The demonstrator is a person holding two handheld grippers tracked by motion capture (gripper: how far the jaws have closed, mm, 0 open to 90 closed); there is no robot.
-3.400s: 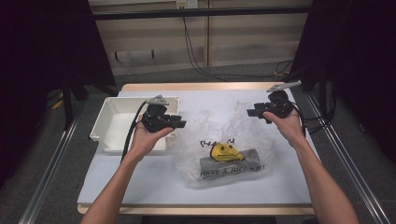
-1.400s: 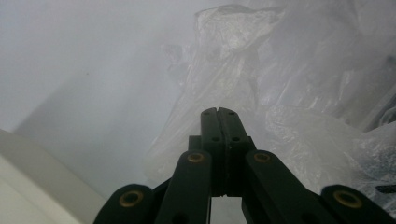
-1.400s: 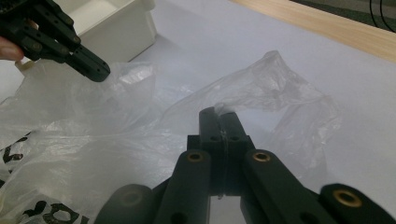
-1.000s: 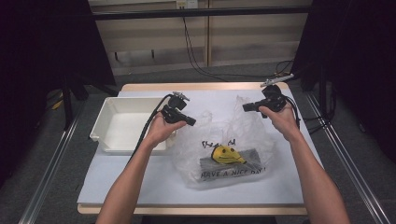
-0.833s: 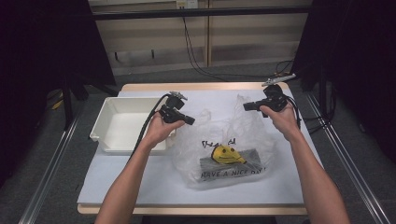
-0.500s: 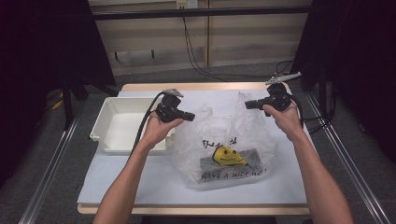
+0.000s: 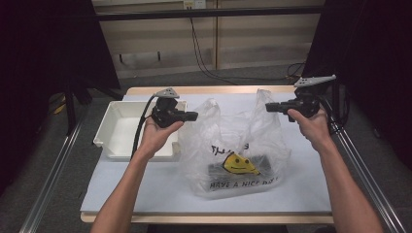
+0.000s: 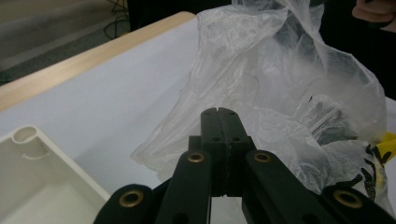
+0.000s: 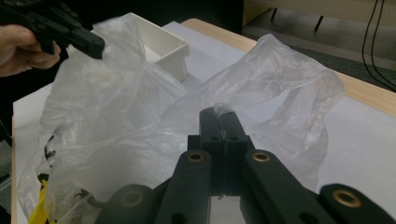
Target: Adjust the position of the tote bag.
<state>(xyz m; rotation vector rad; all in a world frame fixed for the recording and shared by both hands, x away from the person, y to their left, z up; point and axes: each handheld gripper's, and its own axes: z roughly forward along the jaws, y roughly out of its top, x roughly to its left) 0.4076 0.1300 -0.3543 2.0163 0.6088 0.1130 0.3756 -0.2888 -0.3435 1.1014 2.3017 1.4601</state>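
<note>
1. A person at the white-covered bench lifts a clear, crinkled plastic carrier bag printed with a yellow smiley face by its two handles; the bag stands near the middle of the bench, its base resting on the surface.
2. The left hand-held gripper has its jaws clamped on the bag's left handle, and the right hand-held gripper is closed on the right handle.
3. Compared with a second ago, both hands have risen and drawn apart, so the bag, then slumped and flat, now stands taller with its mouth spread open.
4. A dark flat object lies inside at the bottom.
5. The opened mouth suggests the bag is being readied for loading or emptying; a shallow white plastic tray sits just left of it.
</note>
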